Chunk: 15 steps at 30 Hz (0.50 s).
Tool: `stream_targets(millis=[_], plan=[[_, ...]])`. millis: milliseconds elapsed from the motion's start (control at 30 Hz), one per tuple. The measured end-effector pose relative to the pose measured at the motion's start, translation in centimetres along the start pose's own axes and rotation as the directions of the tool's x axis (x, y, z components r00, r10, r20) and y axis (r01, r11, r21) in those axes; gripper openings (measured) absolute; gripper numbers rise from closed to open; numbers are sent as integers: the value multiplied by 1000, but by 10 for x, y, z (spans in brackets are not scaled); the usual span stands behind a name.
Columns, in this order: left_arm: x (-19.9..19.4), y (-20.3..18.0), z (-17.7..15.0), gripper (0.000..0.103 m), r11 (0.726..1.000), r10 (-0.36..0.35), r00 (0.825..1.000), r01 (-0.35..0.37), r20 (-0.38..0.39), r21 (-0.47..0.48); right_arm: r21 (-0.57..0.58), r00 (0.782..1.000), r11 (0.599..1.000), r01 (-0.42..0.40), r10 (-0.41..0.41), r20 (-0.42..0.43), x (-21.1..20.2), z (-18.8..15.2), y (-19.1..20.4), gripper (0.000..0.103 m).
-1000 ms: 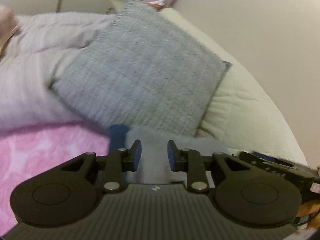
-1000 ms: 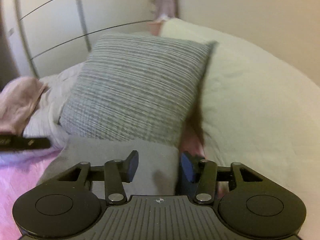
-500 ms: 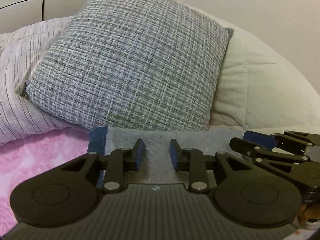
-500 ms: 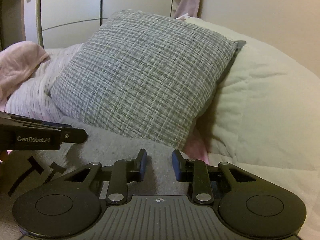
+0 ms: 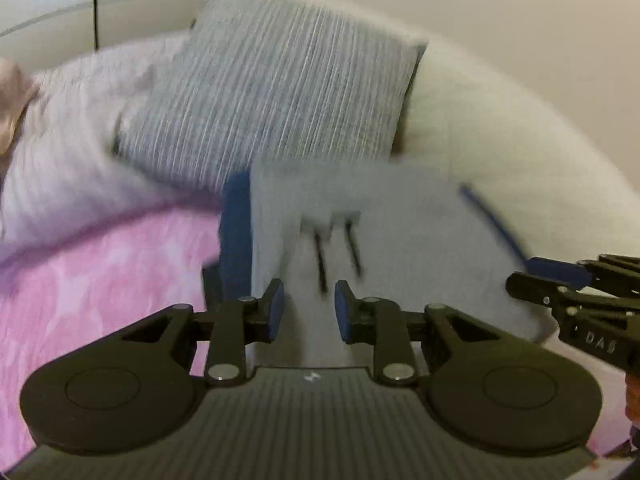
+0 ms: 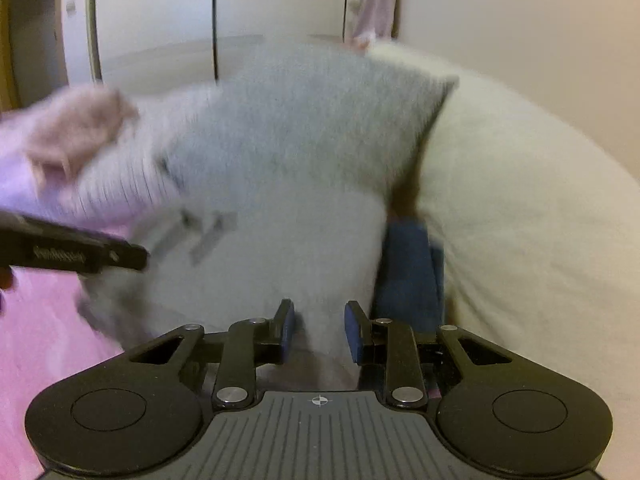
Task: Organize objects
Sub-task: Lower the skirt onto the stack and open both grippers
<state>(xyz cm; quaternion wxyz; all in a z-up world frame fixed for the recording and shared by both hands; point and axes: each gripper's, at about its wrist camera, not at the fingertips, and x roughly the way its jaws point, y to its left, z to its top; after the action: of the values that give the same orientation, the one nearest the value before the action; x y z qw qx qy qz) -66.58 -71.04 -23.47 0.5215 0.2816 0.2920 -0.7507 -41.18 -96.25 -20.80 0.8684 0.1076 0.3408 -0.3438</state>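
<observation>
A folded grey garment (image 5: 380, 216) with blue trim and black print lies on the pink bedspread (image 5: 100, 280), in front of a grey woven cushion (image 5: 280, 92). My left gripper (image 5: 309, 310) has its jaws a little apart around the garment's near edge. My right gripper (image 6: 319, 330) also pinches the grey garment (image 6: 260, 264) at its near edge, with the blue trim (image 6: 408, 272) just to its right. Each gripper shows in the other's view: the right one (image 5: 580, 300) and the left one (image 6: 72, 252). Both views are blurred.
A cream quilted pillow (image 5: 500, 140) lies right of the cushion. A striped pale duvet (image 5: 72, 140) and a pink cloth (image 6: 76, 132) lie to the left. White wardrobe doors (image 6: 160, 12) stand behind the bed.
Both grippers have pulled back from the cushion. More of the grey garment shows ahead of the jaws, now with its black print visible. The views have blurred with motion.
</observation>
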Motion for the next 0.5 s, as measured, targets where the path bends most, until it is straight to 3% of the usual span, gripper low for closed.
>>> stream_targets(millis=[167,333,400,500], plan=[[3,-8,0,22,999,53,998,-53,-19,-1,-31,998,999,22,-24,-58,17,3,7,26],[-27,-16,13,21,995,98,993,-100,-60,-19,117,993,993,-9,23,-116,-8,16,-9,29],[-46,-23,18,26,993,117,991,-118,-64,-13,184,992,983,-28,50,-117,-26,21,-15,44],[-78,-33,22,34,992,125,990,-126,-65,-27,248,989,966,-70,99,-108,-55,27,-20,56]])
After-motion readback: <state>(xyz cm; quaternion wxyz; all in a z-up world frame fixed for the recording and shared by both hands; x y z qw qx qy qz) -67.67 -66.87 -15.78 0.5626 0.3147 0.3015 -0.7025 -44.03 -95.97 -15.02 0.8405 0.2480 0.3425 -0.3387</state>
